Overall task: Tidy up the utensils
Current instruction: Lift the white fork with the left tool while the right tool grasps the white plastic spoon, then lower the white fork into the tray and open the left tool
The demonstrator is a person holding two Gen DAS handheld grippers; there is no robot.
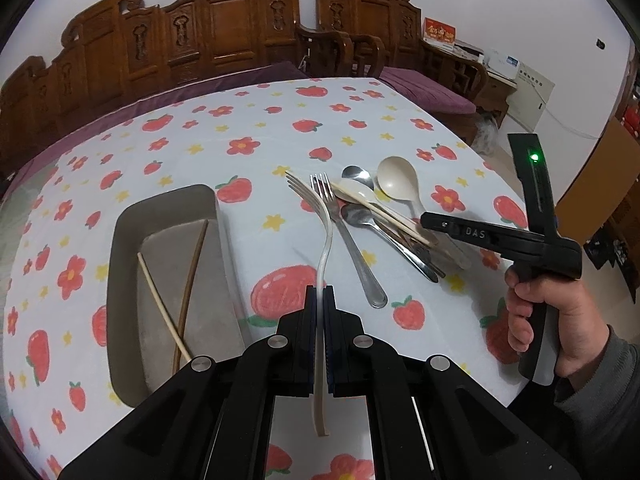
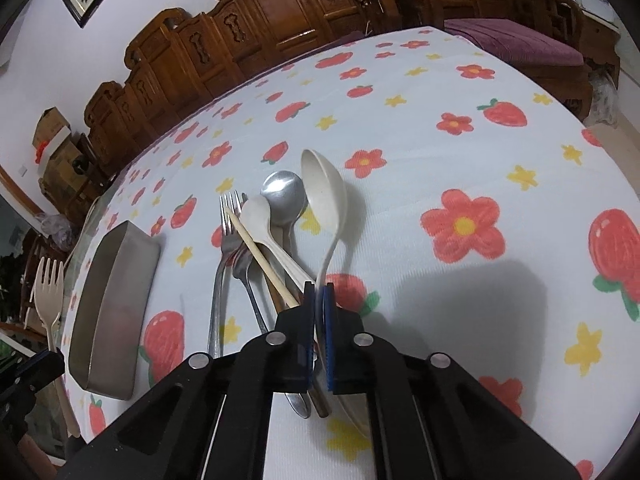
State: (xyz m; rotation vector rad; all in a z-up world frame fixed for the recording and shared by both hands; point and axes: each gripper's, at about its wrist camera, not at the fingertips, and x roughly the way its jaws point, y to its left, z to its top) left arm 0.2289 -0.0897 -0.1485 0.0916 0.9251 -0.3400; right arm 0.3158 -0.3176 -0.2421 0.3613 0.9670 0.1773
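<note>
Holding a cream fork (image 1: 325, 248) by its handle, the left claw (image 1: 319, 300) is pinched tight on it. The fork's prongs point to 12 o'clock, and it hangs above the cloth between the tray (image 1: 128, 280) and the pile of utensils. In the right wrist view this same fork (image 2: 48, 292) shows at 9 o'clock, just left of the tray (image 2: 108, 292).

The right claw (image 2: 319, 296) is pinched tight on the thin handle of the big cream spoon (image 2: 325, 196). The spoon's bowl points to 12 o'clock. The spoon (image 1: 398, 180) also shows in the left wrist view, at about 1 o'clock from the fork.

Just left of that spoon lies the pile: a steel fork (image 2: 224, 248), a small cream spoon (image 2: 256, 216), a steel spoon (image 2: 283, 196) and a pale chopstick (image 2: 260, 256) lying across them. More steel pieces are under these, but I cannot tell them apart.

The gray tray sits at 9 o'clock from the pile. Two chopsticks are inside it, a pale one (image 1: 160, 304) and a brown one (image 1: 192, 280), crossing near the close end.

Everything rests on a tablecloth (image 2: 420, 120) with red flowers and strawberries. Carved wooden chairs (image 1: 224, 28) stand past the far edge at 12 o'clock. A hand (image 1: 536, 312) holds the right claw's grip.
</note>
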